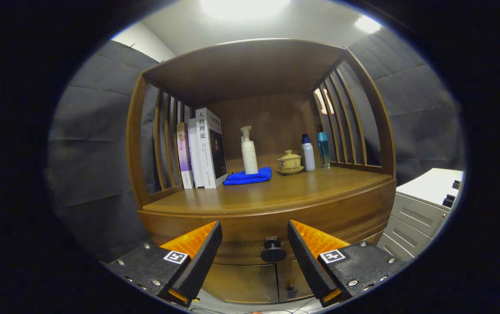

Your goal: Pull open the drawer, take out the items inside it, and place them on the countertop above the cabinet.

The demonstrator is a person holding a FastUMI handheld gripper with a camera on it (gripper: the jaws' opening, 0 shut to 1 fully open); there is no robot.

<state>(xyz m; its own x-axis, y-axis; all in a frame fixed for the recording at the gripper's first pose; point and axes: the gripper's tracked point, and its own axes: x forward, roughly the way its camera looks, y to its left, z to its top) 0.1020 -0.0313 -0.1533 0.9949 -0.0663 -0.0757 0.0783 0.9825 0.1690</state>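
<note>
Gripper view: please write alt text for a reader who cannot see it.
The open gripper has its fingers either side of the closed drawer's dark knob, not touching it. Above, the wooden countertop holds books, a pump bottle and a blue cloth.

Sharp fisheye view, edges bowed; 2 ceiling lights [245, 6] glare overhead.

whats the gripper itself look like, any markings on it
The hand-held gripper has two wedge-shaped fingers with ribbed inner backing, each mounted on a dark, speckled block fixed with small silver screws. Each block carries a small square black-and-white tag. The fingers stand open, either side of the drawer knob.
</note>
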